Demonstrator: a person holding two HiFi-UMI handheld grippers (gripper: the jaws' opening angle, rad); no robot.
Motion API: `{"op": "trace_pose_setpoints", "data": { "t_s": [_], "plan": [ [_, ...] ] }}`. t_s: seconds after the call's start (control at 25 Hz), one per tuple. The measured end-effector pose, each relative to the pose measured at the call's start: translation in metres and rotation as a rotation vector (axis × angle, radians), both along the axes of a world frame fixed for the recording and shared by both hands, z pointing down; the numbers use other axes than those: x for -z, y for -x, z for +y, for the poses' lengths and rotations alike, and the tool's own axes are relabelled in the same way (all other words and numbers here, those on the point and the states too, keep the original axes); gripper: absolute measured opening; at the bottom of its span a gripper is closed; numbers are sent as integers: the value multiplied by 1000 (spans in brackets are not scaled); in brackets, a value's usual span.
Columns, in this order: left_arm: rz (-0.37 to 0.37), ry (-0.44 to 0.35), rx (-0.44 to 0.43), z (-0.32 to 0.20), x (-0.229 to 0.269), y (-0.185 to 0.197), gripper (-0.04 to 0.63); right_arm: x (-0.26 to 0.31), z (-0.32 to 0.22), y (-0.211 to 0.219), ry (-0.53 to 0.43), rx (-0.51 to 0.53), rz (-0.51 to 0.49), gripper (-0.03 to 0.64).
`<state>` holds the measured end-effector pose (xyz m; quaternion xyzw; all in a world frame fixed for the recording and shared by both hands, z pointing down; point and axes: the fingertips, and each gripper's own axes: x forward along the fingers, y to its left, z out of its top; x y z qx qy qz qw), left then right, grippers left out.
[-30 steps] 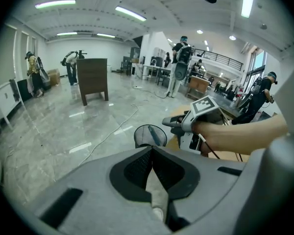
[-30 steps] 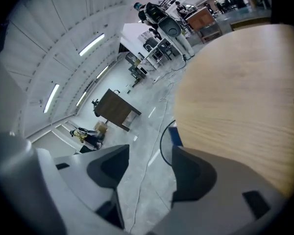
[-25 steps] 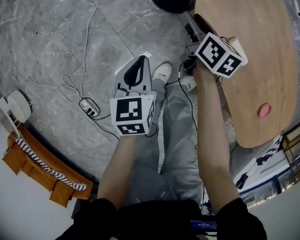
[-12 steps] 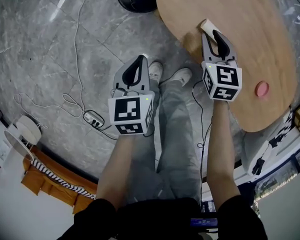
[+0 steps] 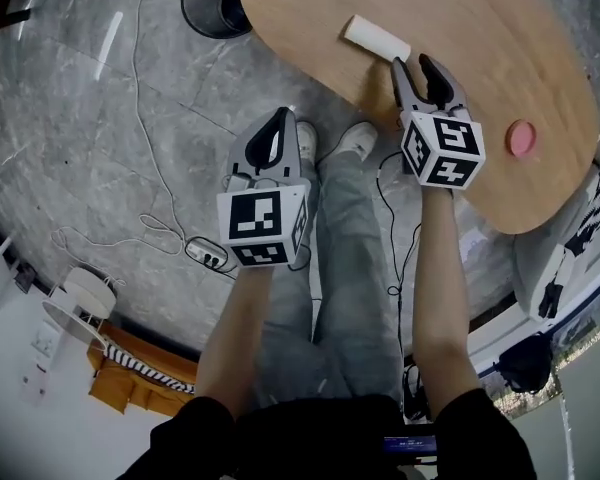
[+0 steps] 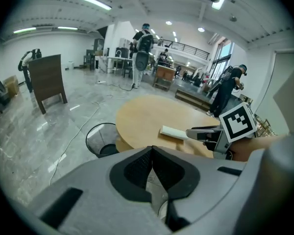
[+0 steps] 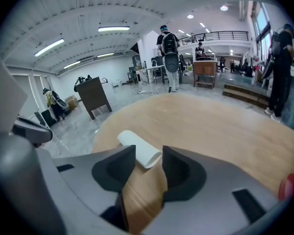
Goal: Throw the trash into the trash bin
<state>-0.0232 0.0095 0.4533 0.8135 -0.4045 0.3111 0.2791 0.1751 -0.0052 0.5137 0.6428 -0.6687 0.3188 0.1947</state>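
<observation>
Right tongs [image 5: 423, 65] hang over the table [image 5: 540, 58] with jaws moderately apart; they have just been opening, and nothing sits between the pads. The roll [image 5: 376, 38], the white trash, lies flat on the table just off the tips, at about 10 o'clock from them in the head view. Its long axis runs from 10 to 4 o'clock, so its near end points almost at the left jaw tip while the tongs themselves aim at 12. I judge that the jaws must shift toward 10 o'clock and turn across that axis to straddle the roll.

Left tongs [image 5: 277, 120] are closed on nothing, over the floor and well apart from the table; the roll lies at 2 o'clock from them. The right hand is plainly nearer. The bin [image 5: 215, 3] stands on the floor at 9 o'clock from the roll, just beside the table's edge.
</observation>
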Motion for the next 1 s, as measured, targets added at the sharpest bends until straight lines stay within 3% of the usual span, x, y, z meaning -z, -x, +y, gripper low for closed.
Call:
{"op": "trace_pose_setpoints", "data": {
  "t_s": [0.44, 0.52, 0.64, 0.8, 1.0],
  "plan": [
    [2, 24, -95, 2, -13, -56, 6, -23, -1, 7, 11, -19, -340, 150],
    [0, 22, -96, 1, -13, -58, 6, -23, -4, 7, -3, -37, -387, 116],
    [1, 20, -87, -2, -13, -56, 6, -18, -10, 10, -23, -39, -424, 47],
    [-1, 23, -42, -9, -14, -40, 6, -6, -19, 31, -35, 20, -490, 27],
    [-5, 23, 27, -16, -16, -14, 6, 18, -38, 63, -69, 117, -476, 14]
  ]
}}
